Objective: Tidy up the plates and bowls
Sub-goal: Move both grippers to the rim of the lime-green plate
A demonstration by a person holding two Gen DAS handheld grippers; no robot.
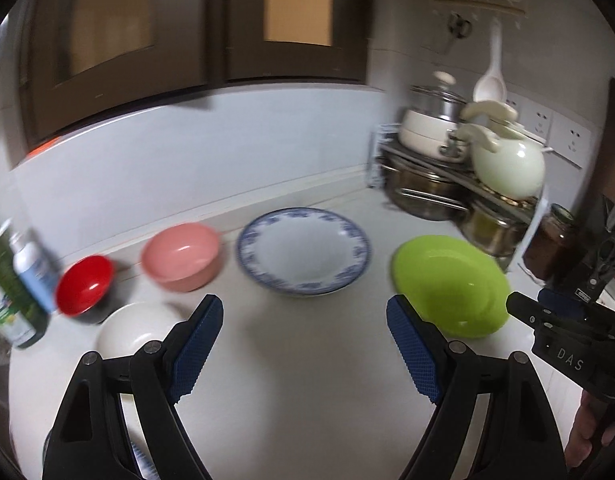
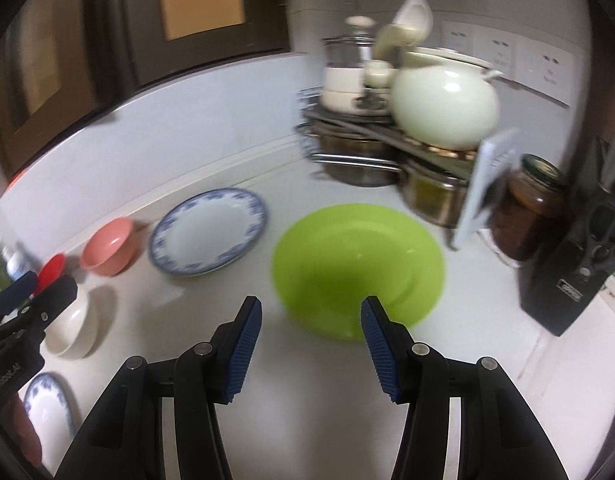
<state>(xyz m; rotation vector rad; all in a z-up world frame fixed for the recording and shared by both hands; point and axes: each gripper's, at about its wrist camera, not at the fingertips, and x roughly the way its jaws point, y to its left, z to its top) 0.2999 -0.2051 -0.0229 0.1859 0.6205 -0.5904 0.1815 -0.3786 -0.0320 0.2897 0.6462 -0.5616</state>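
On the white counter lie a blue-patterned plate, a lime green plate, a pink bowl, a red bowl and a white bowl. A second small blue-patterned plate lies at the near left. My left gripper hangs open above the counter, short of the blue plate. Open too, my right gripper hovers at the green plate's near edge. Both hold nothing.
A metal rack with pots and a pale green kettle fills the back right corner. A brown jar and a black knife block stand at the right. Bottles stand at the left edge.
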